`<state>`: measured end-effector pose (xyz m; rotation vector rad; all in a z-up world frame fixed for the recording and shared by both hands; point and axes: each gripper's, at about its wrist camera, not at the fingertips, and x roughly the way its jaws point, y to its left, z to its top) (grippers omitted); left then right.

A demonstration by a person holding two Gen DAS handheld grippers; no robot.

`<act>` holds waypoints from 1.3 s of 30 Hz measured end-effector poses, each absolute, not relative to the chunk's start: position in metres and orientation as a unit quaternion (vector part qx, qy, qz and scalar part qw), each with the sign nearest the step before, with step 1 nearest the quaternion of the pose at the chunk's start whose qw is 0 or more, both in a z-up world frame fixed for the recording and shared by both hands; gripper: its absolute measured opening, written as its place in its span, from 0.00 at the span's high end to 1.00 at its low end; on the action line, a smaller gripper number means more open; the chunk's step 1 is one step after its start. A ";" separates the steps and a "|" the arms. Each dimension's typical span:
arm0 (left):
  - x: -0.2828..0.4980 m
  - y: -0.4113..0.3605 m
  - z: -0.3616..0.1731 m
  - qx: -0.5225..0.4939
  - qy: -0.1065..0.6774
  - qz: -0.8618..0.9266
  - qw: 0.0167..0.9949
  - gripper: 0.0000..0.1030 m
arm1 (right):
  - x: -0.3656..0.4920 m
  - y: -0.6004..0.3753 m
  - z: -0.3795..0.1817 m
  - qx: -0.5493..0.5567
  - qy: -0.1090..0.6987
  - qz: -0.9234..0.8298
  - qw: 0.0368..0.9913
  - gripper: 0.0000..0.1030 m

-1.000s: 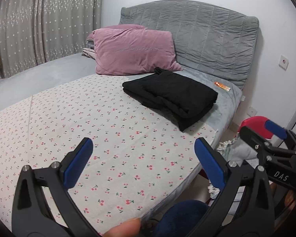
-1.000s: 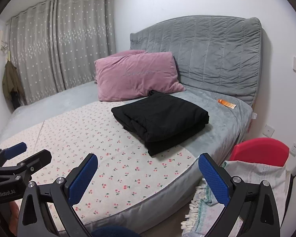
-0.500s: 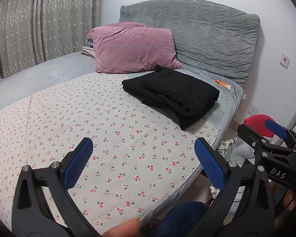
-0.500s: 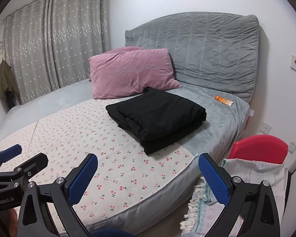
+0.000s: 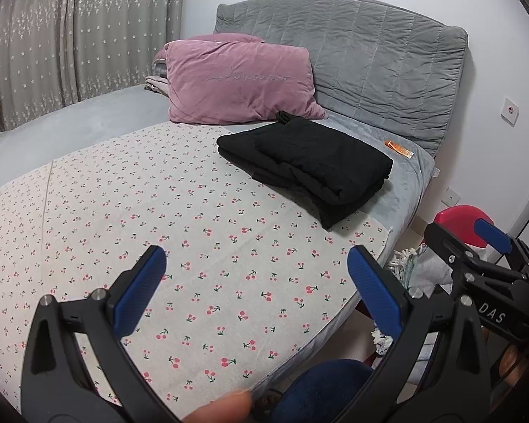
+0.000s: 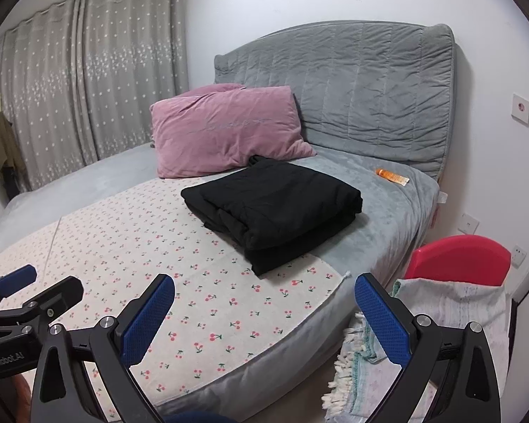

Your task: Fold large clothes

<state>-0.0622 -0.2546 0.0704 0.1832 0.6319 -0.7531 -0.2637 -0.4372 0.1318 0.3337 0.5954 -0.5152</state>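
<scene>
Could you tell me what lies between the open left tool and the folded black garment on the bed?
Only the cherry-print sheet lies between the left tool and the folded black garment; the left wrist view shows that stretch bare.

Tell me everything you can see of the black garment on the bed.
The black garment is folded into a thick, roughly rectangular stack of several layers, in soft matte fabric. It lies flat, partly on the cherry-print sheet and partly on the grey blanket, with a small end poking up toward the pink pillow. Neither gripper touches it.
</scene>
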 end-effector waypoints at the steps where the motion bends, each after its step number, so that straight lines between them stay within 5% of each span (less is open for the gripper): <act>1: -0.062 -0.255 0.070 0.087 0.304 -0.361 0.877 0.01 | -0.263 -0.437 0.131 0.161 0.290 -0.251 0.910 0.00; 39: -0.068 -0.261 0.067 0.087 0.308 -0.381 0.867 0.01 | -0.263 -0.435 0.127 0.155 0.299 -0.253 0.907 0.00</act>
